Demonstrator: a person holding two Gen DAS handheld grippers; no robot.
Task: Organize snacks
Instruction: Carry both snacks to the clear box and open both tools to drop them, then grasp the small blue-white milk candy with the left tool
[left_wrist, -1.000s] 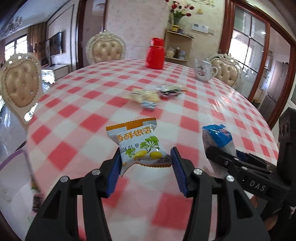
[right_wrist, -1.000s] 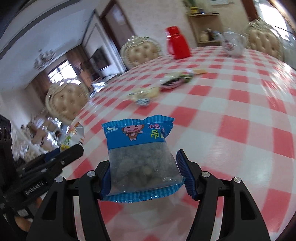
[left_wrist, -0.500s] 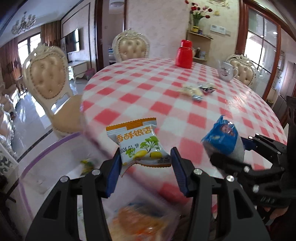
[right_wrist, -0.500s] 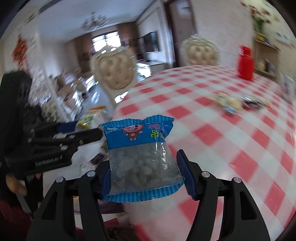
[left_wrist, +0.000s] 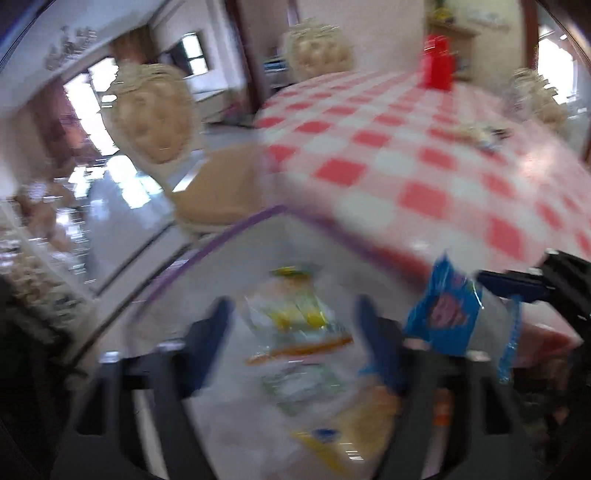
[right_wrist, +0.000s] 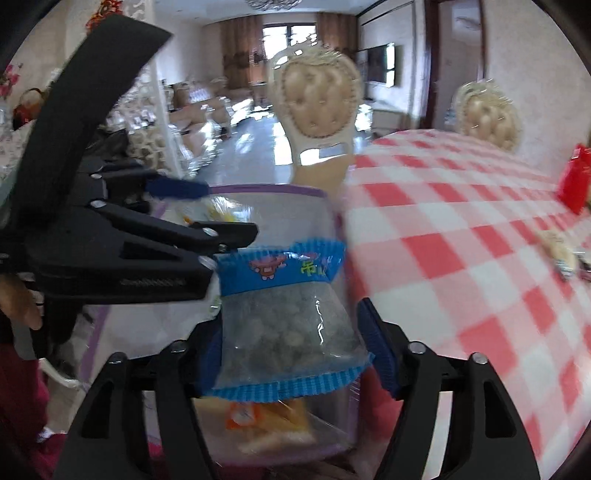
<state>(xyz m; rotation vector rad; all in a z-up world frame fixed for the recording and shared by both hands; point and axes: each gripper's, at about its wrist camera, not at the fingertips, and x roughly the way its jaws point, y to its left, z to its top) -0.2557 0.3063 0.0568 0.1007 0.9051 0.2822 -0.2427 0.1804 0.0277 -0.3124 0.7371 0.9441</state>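
My left gripper (left_wrist: 291, 306) hangs over a clear bin with a purple rim (left_wrist: 221, 240) beside the table. Its jaws are opening, and the orange-and-yellow snack packet (left_wrist: 295, 325) sits blurred between them, clear of both pads. In the right wrist view my right gripper (right_wrist: 290, 325) is over the same bin (right_wrist: 266, 190), its jaws opening too. The blue packet of dark nuts (right_wrist: 280, 269) still stands between the pads, with a gap at the right pad. The left gripper (right_wrist: 225, 210) reaches in from the left, just behind the blue packet (left_wrist: 447, 317).
Other snack packets (right_wrist: 266, 413) lie in the bin. The round table with a red-checked cloth (right_wrist: 461, 221) stands to the right, with a few snacks (right_wrist: 561, 251) and a red jug (right_wrist: 576, 177) far across it. A padded chair (right_wrist: 317, 99) stands behind the bin.
Both grippers swung off the table to the bin at its side. Both sets of jaws have widened; the orange-and-yellow packet has slipped lower between the left pads.
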